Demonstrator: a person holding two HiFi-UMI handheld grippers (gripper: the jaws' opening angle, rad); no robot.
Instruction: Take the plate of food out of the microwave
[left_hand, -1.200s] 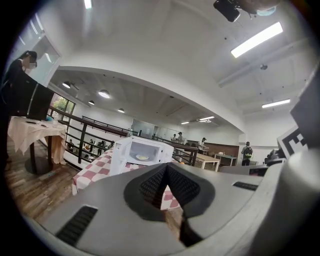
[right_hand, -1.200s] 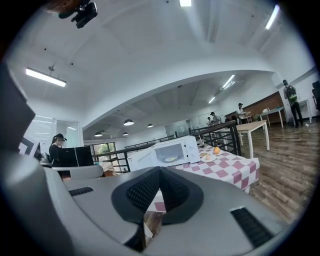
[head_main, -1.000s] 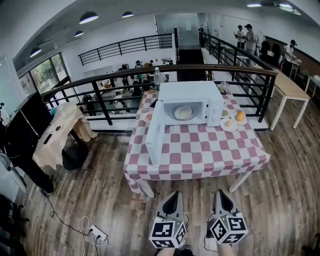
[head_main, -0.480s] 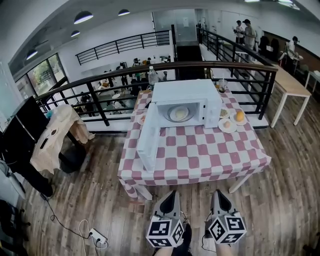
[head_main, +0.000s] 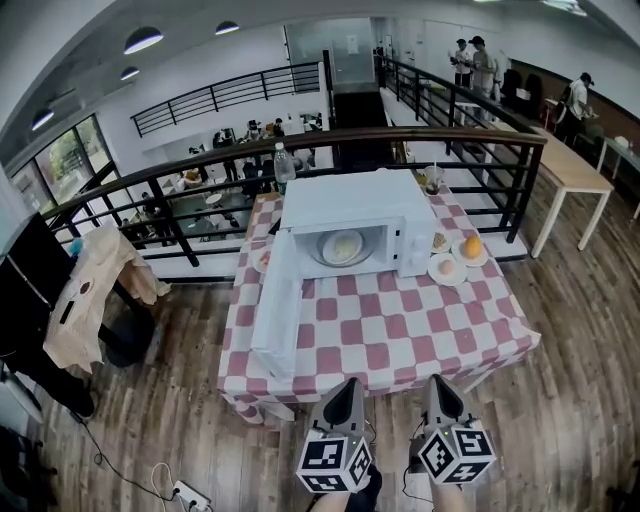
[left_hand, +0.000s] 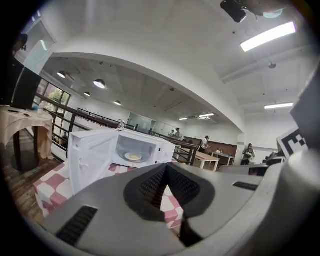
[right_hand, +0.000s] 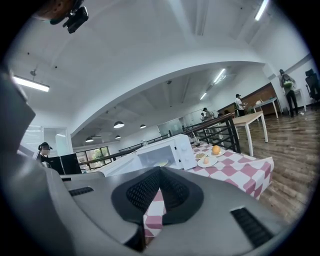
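The plate of food (head_main: 342, 246) is seen inside the microwave (head_main: 345, 198), whose door (head_main: 274, 308) is swung wide so the cavity can be reached. The left gripper (head_main: 349, 388) and right gripper (head_main: 438, 386) are held short of the tabletop (head_main: 405, 322), fingers clenched on nothing, presumably because no grasp is yet due.

This is a large open office or lab hall, seen from an upper gallery. A black railing (head_main: 470, 170) edges the plank floor (head_main: 580, 330), and below it people sit at work desks (head_main: 215, 195). Round ceiling lamps (head_main: 143, 40) and tall windows (head_main: 65, 160) light the hall. A desk (head_main: 420, 330) with a checked cloth and a microwave (head_main: 345, 200) makes a mock kitchen corner.
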